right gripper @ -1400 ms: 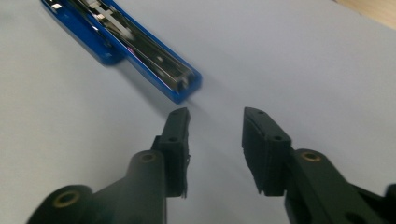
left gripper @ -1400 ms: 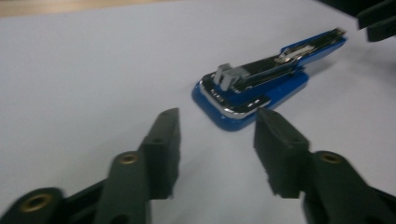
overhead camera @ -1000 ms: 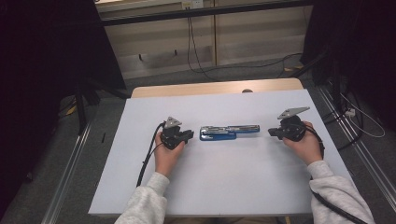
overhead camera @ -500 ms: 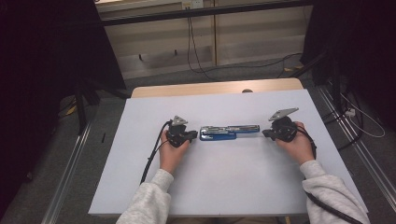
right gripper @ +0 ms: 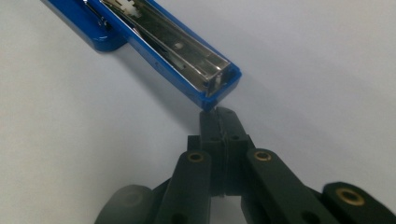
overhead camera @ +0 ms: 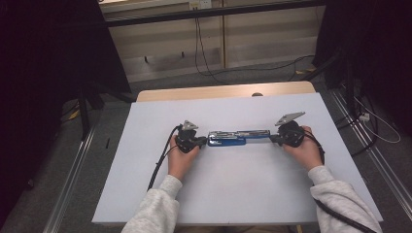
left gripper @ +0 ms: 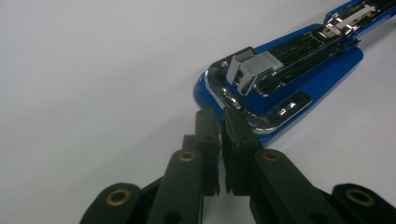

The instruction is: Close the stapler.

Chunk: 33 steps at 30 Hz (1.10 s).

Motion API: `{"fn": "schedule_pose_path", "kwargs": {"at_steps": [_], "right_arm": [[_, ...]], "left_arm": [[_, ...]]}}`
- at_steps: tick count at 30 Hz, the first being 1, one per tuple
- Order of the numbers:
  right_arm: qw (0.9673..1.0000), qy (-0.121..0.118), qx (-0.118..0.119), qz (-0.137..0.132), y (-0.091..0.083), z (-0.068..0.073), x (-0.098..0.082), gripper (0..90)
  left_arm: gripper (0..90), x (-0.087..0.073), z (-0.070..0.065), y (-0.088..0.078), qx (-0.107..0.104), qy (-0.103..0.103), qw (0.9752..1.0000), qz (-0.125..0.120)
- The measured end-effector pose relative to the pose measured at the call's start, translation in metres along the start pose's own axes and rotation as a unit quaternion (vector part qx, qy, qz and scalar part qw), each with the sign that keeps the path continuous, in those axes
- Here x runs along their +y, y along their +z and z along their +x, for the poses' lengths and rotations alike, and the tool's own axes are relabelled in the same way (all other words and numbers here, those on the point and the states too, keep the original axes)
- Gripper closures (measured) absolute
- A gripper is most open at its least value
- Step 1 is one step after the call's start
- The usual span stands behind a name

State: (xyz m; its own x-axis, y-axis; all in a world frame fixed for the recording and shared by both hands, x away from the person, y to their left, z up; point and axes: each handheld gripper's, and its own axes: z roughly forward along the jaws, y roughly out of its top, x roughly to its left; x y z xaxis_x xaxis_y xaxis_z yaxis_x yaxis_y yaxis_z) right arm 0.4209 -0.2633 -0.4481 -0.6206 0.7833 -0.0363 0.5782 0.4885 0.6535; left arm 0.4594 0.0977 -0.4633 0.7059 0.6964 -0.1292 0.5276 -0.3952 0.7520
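The blue, opened-flat metal stapler (overhead camera: 239, 138) is lying lengthwise across the white table (overhead camera: 233, 194). Both closed grippers, left (overhead camera: 202, 141) and right (overhead camera: 273, 139), are now sitting nearer its ends, gripping nothing.

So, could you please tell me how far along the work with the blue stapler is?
Done: the blue stapler lies swung open flat on the table. In hand: the left gripper and right gripper, both shut, sit at its opposite ends. Left: whatever follows; neither grips it yet.

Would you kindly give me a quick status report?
Left gripper and right gripper shut, empty. Blue metal stapler lies opened flat between them. Nothing obstructing.
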Motion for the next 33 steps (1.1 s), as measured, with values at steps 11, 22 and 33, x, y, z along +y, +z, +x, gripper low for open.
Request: {"fn": "schedule_pose_path", "kwargs": {"at_steps": [11,22,33], "right_arm": [[0.9996,-0.006,0.009,-0.027,-0.004,0.005,0.008,90.0],[0.9989,-0.013,0.014,-0.043,-0.004,0.012,0.015,80.9],[0.9976,0.017,0.030,-0.060,-0.006,0.012,0.012,52.9]], "left_arm": [[85.2,0.001,-0.001,0.003,0.004,-0.002,1.0000,-0.003],[84.7,0.001,0.000,0.003,0.008,0.006,0.9999,-0.003],[70.3,0.002,0.001,0.000,0.005,-0.008,0.9999,-0.012]]}}
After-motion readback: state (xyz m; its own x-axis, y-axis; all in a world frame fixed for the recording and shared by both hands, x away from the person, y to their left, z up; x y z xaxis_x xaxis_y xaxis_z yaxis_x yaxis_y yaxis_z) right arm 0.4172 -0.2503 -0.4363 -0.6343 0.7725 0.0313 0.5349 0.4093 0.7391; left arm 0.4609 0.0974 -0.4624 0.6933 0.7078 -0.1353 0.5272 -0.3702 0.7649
